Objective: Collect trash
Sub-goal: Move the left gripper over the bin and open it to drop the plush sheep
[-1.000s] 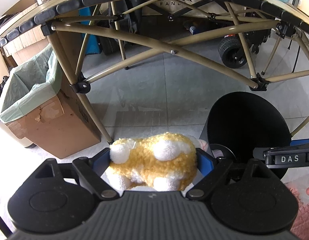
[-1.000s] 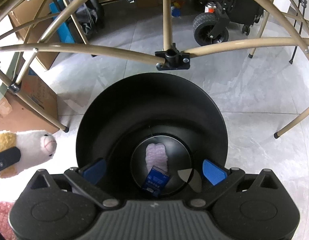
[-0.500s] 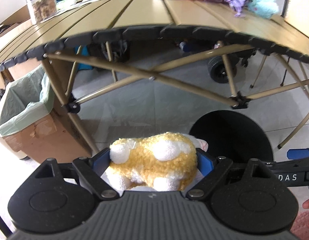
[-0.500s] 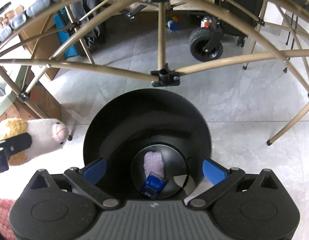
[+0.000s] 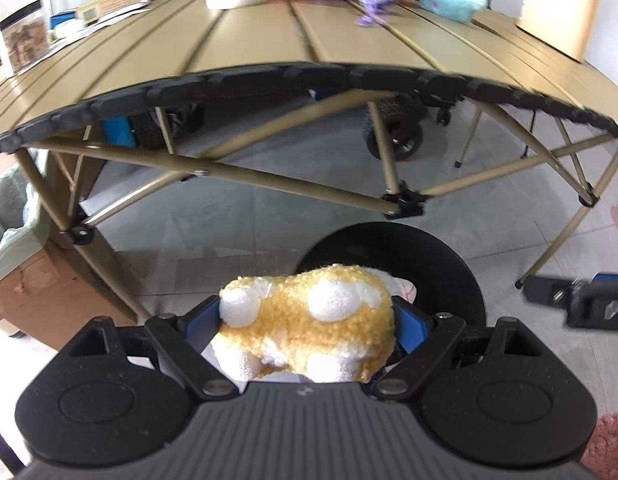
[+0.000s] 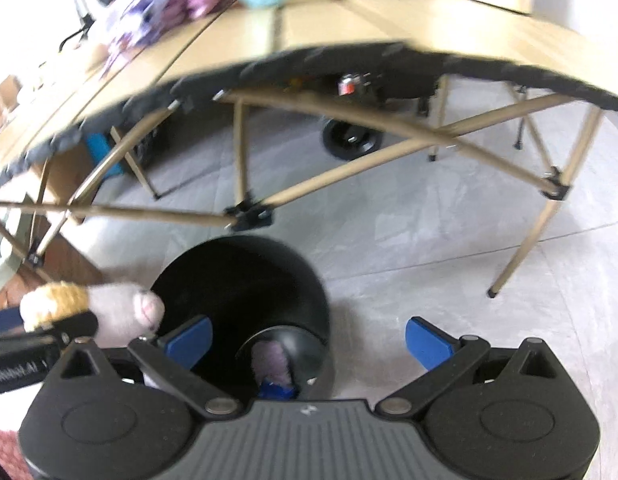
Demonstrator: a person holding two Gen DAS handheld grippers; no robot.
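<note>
Gripping the plush toy [image 5: 305, 320] crosswise between our left gripper's [image 5: 307, 322] fingers, its snout pointing right toward the black bin [image 6: 245, 292], we judge the bin's mouth lies just ahead and right, while our right gripper [image 6: 309, 340] hangs open, empty, above it.

Your left gripper [image 5: 307, 322] is jammed full with the plush toy [image 5: 309, 334], so nothing else fits between its pads. The black bin [image 6: 245, 276] mouth sits open right below, with only a lilac item [image 6: 271, 360] and a blue packet [image 6: 275, 391] at the bottom, so loads of room in there. Watch the folding table [image 5: 269, 40]: its front edge and the crossed leg struts [image 6: 333, 176] hang just behind the bin's far rim. Your right gripper [image 6: 309, 340] is spread wide with nothing in it, over the bin's right side, bare tile floor [image 6: 429, 240] beyond.
</note>
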